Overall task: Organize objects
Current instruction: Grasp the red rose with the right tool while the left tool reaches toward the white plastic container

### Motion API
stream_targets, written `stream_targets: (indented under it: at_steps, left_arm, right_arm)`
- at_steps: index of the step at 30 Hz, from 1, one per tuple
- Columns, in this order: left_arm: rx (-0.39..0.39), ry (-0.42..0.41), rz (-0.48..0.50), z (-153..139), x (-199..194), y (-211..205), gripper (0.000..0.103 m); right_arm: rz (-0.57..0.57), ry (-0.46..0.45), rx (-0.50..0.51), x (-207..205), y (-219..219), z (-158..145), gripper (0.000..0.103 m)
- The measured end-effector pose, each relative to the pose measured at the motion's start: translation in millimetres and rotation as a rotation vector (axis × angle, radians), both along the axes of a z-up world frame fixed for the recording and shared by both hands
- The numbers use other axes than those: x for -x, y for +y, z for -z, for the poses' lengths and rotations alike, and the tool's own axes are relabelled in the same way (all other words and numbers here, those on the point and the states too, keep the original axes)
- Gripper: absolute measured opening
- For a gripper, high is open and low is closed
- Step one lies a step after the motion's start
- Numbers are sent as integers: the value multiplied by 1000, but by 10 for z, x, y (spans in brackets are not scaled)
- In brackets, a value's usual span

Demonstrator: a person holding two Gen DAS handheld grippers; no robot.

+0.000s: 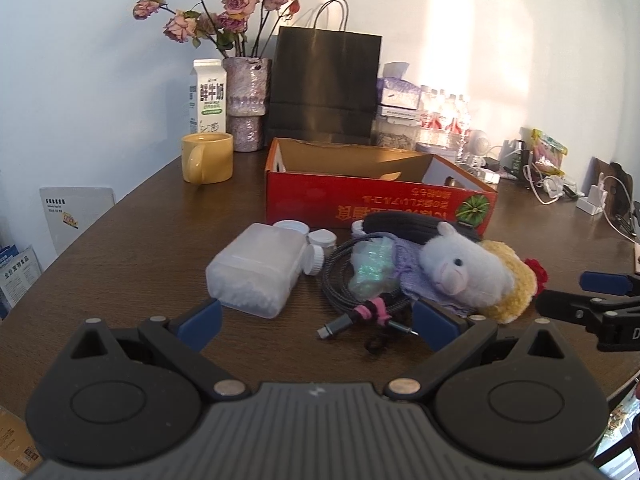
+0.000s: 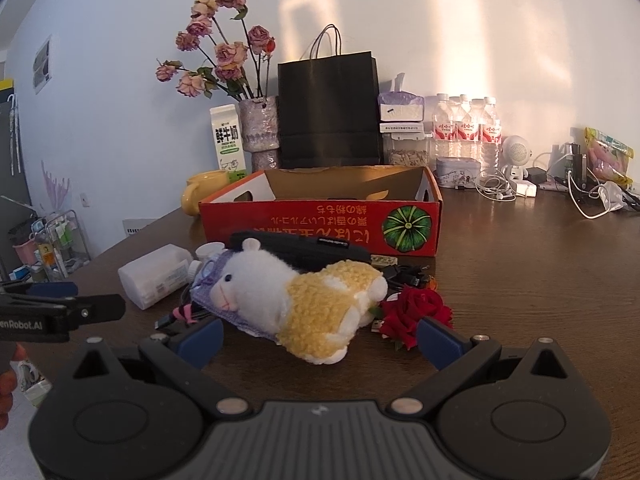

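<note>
Left claw [image 1: 316, 322]: spread wide and holding nothing, low over the tabletop [image 1: 120, 280], its blue pads either side of the coiled cable [image 1: 360, 280] and the near end of the clear plastic jar [image 1: 256, 272].
Right claw [image 2: 318, 340]: also wide and empty, with the plush toy [image 2: 308, 300] lying on its side between the fingers.
Where the things lie: a loose heap just in front of the red cardboard box [image 2: 320, 220] — jar, small white-capped bottles [image 1: 320, 240], cable, a shiny wrapped packet [image 1: 372, 268], a black pouch [image 2: 300, 246], the plush and a red fabric rose [image 2: 416, 312]. The box looks open and mostly bare inside.
Risk, tangle: the cable runs under the packet and against the plush's purple cloth, so lifting any one could drag the others or sweep the small bottles off their spot.
Risk, soft grip: the plush is bulky and squashy — a pinch on fluff alone may slip, and the rose touching it could come along.
Risk, crowding: the two claws sit near each other over one pile, so closing in together could knock them.
Hard to make out: the box floor behind its front wall, what lies under the plush, and the small dark items behind the rose.
</note>
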State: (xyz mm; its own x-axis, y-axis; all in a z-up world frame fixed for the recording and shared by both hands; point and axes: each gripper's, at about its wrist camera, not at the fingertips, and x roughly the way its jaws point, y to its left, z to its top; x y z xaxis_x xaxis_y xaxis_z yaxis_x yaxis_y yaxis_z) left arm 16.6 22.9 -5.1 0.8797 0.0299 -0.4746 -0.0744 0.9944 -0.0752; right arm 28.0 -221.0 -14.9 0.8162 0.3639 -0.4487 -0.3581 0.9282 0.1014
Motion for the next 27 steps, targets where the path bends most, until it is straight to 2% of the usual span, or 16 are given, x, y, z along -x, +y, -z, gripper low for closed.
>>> stream_targets:
  at_steps: [12,22,23,27]
  left_arm:
    - [-9,16,-86,13,-328,233,103]
    - [-21,53,-135,49,-575,360,103]
    - [-21,55,-139,49,-592,365,103]
    - [-20,60,-151,48,-658,383,103]
  right_arm:
    - [76,-2,5,-322,-291,31,103]
    - [52,28,99,-656,-399,143,102]
    - [56,28,106,-687,-414,147,101]
    - [51,48,114,-811,-492,169,88]
